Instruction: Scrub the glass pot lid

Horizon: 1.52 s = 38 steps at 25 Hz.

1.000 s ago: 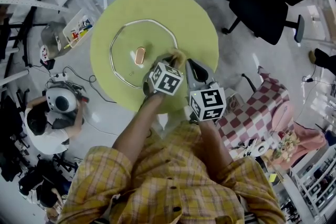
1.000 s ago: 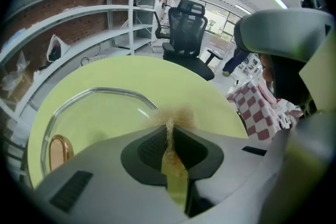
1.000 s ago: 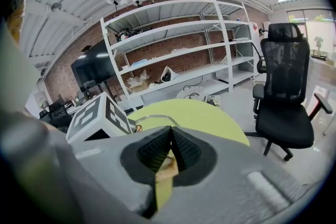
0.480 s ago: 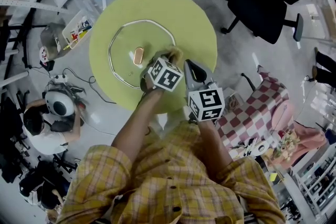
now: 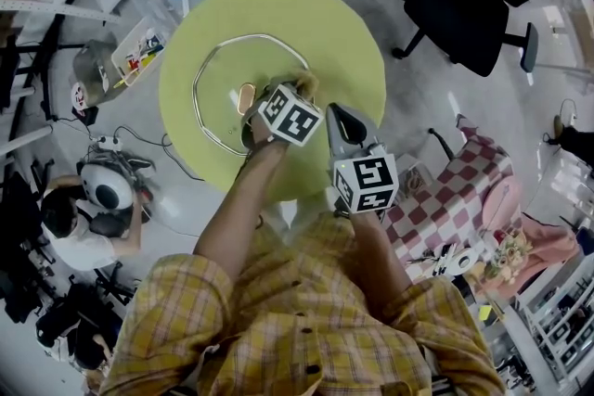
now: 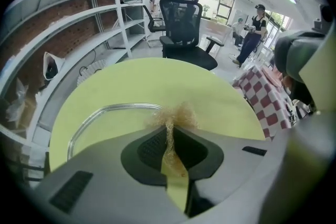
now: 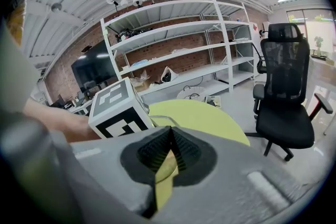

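Centre frame: left gripper (image 5: 295, 97), jaws clamped on tan scrubber (image 5: 304, 85) at right rim of glass pot lid (image 5: 227, 70), yellow-green counter (image 5: 334, 23). Right gripper (image 5: 334, 113) lower right, jaws closed, empty.

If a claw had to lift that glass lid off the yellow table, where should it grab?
Probably the oval knob at the centre of the glass lid, coming straight down from above. The lid lies flat on the table, so its thin rim offers little to pinch, while the knob looks raised.
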Motion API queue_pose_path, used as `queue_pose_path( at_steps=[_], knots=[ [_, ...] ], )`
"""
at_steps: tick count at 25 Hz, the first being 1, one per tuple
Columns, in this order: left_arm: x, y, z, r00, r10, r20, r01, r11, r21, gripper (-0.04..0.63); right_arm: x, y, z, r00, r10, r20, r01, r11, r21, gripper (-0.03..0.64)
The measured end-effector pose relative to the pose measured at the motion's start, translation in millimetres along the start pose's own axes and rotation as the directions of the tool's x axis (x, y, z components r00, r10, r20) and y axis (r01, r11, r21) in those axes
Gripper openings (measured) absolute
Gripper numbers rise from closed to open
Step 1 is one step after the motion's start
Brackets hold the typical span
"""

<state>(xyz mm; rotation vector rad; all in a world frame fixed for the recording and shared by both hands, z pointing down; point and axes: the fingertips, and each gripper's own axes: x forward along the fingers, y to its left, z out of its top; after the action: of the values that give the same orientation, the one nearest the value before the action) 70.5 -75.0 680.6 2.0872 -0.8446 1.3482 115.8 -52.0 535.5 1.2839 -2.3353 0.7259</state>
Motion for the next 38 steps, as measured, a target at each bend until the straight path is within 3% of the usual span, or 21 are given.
queue_pose_path(
  at_steps=[5,14,24,38],
  knots=[
    [2,10,2,0.998,0.057,-0.031,-0.054,0.995,0.086,0.043,2,0,2,1.000,0.000,0.004,0.000,1.000,0.000,-0.002],
    [6,20,8,0.990,0.022,-0.142,0.007,0.980,0.201,0.043,8,-5,4,1.000,-0.002,-0.002,0.002,1.000,0.009,-0.003],
    [7,45,15,0.989,0.032,-0.143,0.009,0.960,0.279,0.043,14,-9,7,1.000,-0.005,-0.006,0.005,1.000,0.009,-0.003],
    [3,86,19,0.996,0.009,-0.086,0.008,0.982,0.190,0.043,25,7,15,1.000,0.016,-0.010,-0.016,1.000,-0.007,-0.002]
  ],
)
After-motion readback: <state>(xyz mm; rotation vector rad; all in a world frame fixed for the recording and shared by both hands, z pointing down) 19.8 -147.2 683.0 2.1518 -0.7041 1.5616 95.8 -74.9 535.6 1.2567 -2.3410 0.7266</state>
